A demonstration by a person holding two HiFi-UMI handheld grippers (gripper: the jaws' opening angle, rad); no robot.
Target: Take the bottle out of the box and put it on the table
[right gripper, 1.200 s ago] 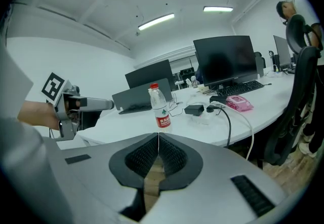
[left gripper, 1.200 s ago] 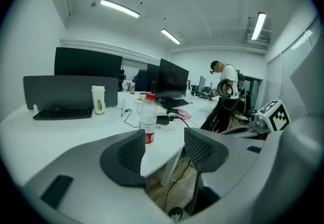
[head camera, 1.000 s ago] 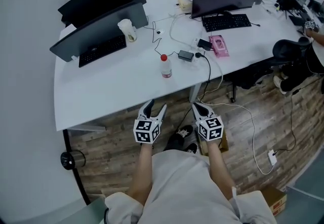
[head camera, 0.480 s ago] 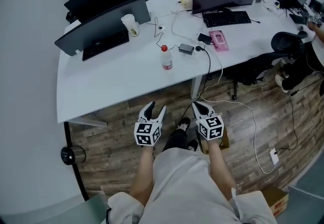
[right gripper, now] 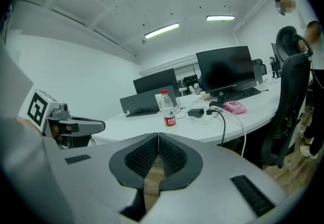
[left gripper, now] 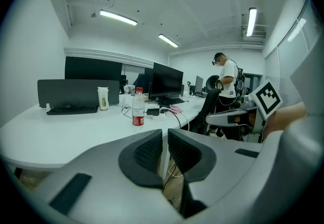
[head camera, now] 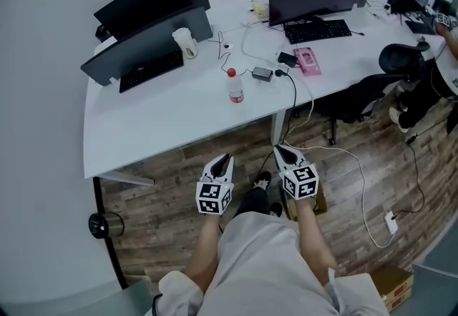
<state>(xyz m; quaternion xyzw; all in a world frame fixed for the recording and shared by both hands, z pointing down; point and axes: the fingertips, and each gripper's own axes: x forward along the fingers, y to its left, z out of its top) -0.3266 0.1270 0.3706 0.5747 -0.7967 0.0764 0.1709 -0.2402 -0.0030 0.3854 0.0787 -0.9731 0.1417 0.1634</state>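
On the table [head camera: 157, 121] ahead, bottle [head camera: 234, 86] upright, well apart. Your left hand-held gripper [head camera: 222, 159] is nearer, jaws closing on nothing; right hand-held gripper [head camera: 281, 152] pinched together, empty.

The bottle [head camera: 235, 87] is clear plastic with a red cap and a red label band round its middle. It stands upright on the white table [head camera: 157, 114] — in the open stretch of the top, set back from the near edge — with nothing touching it.
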